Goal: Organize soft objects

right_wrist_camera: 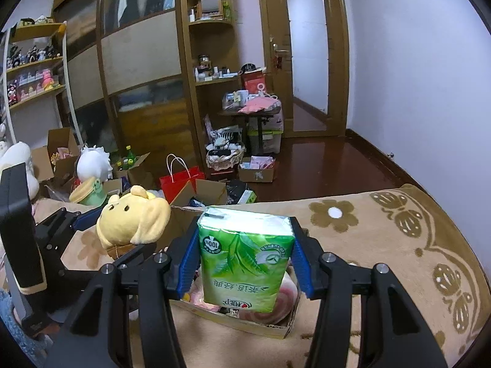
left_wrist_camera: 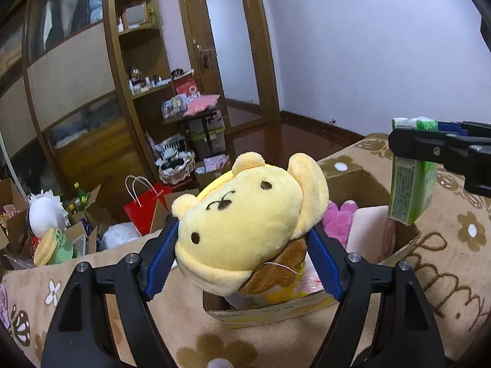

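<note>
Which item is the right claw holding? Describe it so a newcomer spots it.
Start at the brown flowered blanket, then the open cardboard box on it. Above the box, the right claw grips a green tissue pack: crinkly leaf-printed plastic, unlike the yellow plush alongside.

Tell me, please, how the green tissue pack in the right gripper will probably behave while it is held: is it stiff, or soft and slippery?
The green tissue pack probably yields a little: its top edge looks rumpled between the right gripper pads. Its glossy wrapper may be slippery, so it could slide downward. It seems light, since it hangs upright without sagging.
</note>
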### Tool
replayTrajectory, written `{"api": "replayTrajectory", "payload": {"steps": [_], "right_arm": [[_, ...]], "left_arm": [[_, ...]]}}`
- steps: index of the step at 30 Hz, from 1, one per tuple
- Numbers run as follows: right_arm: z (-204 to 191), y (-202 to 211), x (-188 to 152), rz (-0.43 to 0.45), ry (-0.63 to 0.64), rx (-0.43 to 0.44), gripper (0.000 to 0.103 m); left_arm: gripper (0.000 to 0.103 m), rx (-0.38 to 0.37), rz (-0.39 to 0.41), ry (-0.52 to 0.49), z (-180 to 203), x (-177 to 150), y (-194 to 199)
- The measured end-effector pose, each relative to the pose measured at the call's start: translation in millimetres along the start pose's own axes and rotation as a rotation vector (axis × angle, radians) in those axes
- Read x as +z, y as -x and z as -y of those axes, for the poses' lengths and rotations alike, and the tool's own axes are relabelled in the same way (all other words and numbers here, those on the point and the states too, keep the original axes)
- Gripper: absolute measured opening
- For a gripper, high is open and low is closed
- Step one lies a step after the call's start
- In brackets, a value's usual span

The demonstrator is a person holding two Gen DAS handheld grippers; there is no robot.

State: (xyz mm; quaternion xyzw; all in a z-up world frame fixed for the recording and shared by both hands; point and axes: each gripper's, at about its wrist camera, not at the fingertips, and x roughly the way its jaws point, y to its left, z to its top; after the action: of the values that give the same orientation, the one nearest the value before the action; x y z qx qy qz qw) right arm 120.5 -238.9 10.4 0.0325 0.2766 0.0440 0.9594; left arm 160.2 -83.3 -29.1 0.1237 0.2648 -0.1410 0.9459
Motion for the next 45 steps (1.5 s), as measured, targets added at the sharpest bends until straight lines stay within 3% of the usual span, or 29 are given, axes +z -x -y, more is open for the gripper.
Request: {"api": "replayTrajectory", "payload": {"steps": [9, 19, 26, 29, 33, 35, 41, 45], "right_arm": [[10, -25, 0, 0.008, -0.044, 0.074, 0.057], [14, -55, -23, -0.105, -0.079, 0.107, 0.057], [18, -50, -22, -0.097, -0.106, 0.103, 0.073], [20, -42, -22, -0.081, -0.135, 0.091, 0.090], [20, -33, -19, -0.084, -0.123, 0.061, 0.094], [19, -24, -16, -0.083, -0.108, 0.047, 0.103], [16, 10, -8, -0.053, -0.087, 0.027, 0.103], [9, 36, -2, -0.043, -0.049, 0.005, 0.103]], "left_arm": [[0.080, -0.017, -0.044, 0.045, -9, -7, -22], [0.087, -0.020, -0.070, 0.036, -5, -14, -32], [0.100, 0.004, -0.042, 0.056, -8, -12, -24], [0.102, 0.015, -0.028, 0.067, -11, -8, -18], [0.102, 0.039, -0.030, 0.068, -15, -3, -9], [0.102, 0.053, -0.020, 0.075, -18, 0, 1], [0.102, 0.114, 0.035, 0.103, -35, 5, 42], [0.103, 0.146, 0.076, 0.071, -37, 9, 74]]}}
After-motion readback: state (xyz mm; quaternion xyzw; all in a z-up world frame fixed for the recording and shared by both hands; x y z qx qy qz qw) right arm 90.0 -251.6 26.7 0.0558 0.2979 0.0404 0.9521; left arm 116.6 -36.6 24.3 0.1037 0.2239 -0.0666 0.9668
